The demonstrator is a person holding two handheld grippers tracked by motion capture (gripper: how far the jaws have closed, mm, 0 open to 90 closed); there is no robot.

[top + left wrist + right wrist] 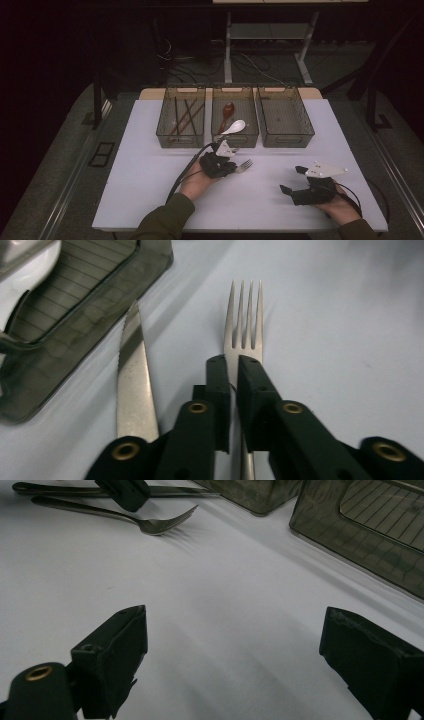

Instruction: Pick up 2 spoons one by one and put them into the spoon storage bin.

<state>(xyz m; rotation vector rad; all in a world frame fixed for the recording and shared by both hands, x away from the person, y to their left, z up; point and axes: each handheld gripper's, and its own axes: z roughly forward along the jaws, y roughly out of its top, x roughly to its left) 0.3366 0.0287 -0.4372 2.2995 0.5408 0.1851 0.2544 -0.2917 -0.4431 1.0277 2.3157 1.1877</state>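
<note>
**Fork pinched, lift to come**

The fork [243, 325] lies on the white counter [150, 190] just before the middle bin [235, 137], a knife [132, 385] beside it. The left tool [233, 371] is clamped on its neck; the right tool [232, 645] rests gaping, empty. Next, I judge: lift it level and carry it to a bin, likely the empty right bin [285, 139].

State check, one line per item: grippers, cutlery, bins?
left gripper: shut on fork
right gripper: open, nothing between its jaws
fork: lying flat, handle clamped
knife: flat on table, loose
right bin: looks empty
middle bin: holds spoons
left bin: holds chopsticks
</note>
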